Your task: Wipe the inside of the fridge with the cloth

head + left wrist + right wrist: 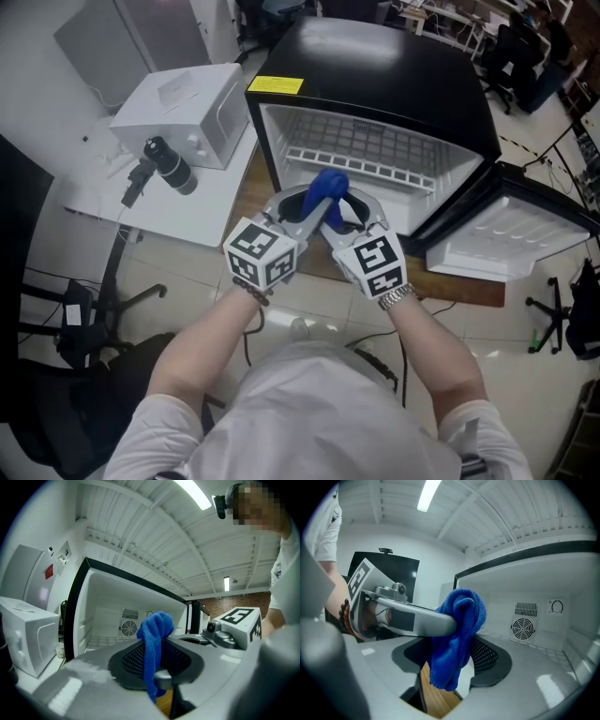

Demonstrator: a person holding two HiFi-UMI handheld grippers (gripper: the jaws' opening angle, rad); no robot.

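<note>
My left tongs [158, 667] pinch the blue cloth [154, 630] at the open fridge [375, 70]; right tongs [452, 665] gape wide, straddling it.

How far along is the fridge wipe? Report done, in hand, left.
Done: the fridge door stands open and the blue cloth is picked up. In hand: the left gripper has its jaws shut on the cloth in front of the opening; the right gripper is open. Left: all the wiping; the cloth touches no inside wall or wire shelf yet.
</note>
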